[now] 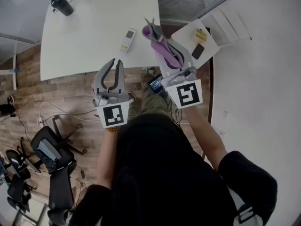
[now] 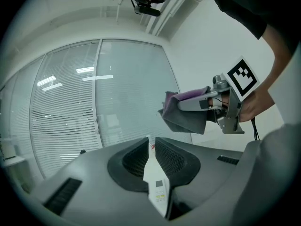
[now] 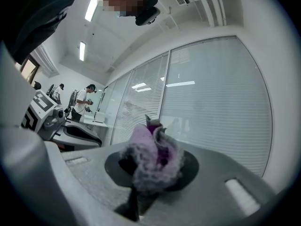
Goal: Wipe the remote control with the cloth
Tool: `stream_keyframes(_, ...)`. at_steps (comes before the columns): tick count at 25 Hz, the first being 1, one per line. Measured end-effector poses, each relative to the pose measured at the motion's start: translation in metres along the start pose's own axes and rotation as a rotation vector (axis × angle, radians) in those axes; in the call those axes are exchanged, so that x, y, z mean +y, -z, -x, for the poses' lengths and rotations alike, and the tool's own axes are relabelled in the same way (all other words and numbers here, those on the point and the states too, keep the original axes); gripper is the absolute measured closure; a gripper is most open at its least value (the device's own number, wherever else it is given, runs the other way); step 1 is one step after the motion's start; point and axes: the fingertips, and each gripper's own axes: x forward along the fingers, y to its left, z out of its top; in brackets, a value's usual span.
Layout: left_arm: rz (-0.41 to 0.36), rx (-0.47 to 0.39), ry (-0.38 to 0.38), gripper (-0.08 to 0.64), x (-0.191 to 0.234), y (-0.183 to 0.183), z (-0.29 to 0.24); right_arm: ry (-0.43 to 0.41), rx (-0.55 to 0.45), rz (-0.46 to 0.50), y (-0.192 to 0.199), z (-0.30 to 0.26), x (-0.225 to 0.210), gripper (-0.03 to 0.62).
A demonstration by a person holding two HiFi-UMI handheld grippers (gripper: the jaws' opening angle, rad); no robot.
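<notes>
Right gripper (image 1: pixel 151 25) pinches the limp cloth (image 1: pixel 162 48); left gripper (image 1: pixel 116 62), barely parted and empty, should clasp the rigid remote (image 1: pixel 128 40) sidewise.

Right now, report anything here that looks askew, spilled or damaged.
Nothing spilled or damaged. The remote control lies flat on the white table, slightly skewed to its edges. The only oddity: the cloth is bunched up in the right gripper, not spread flat.
</notes>
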Motion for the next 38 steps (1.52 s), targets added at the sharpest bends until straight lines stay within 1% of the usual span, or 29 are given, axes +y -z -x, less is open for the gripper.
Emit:
stream_keyframes(2,0.007,0.019,-0.001,0.503,0.004,0.009,-0.005,-0.008,0.014,0.002,0.005,-0.007,-0.002,0.540)
stream_keyframes(4,0.012,0.038,0.006,0.486,0.006,0.017,-0.011,-0.011,0.019,0.001,0.007,-0.013,-0.005,0.540)
stream_keyframes(14,0.018,0.109,0.038,0.451,0.005,0.053,-0.038,-0.048,0.029,-0.009,0.024,-0.042,-0.009,0.540)
stream_keyframes(19,-0.001,0.138,0.073,0.417,0.002,0.072,-0.051,-0.065,0.046,-0.016,0.034,-0.055,-0.011,0.540)
stream_keyframes(21,-0.030,0.139,0.105,0.402,-0.002,0.081,-0.059,-0.068,0.050,-0.020,0.037,-0.059,-0.014,0.540)
stream_keyframes(22,-0.033,0.146,0.116,0.394,-0.004,0.086,-0.062,-0.071,0.051,-0.020,0.039,-0.061,-0.015,0.540)
stream_keyframes(27,-0.006,0.199,0.131,0.371,-0.004,0.113,-0.073,-0.086,0.072,-0.013,0.050,-0.072,-0.016,0.540)
stream_keyframes(33,0.031,0.258,0.147,0.350,-0.007,0.136,-0.085,-0.117,0.083,-0.010,0.063,-0.081,-0.017,0.540)
stream_keyframes(38,0.052,0.315,0.161,0.336,-0.007,0.160,-0.092,-0.137,0.130,-0.007,0.081,-0.093,-0.016,0.540)
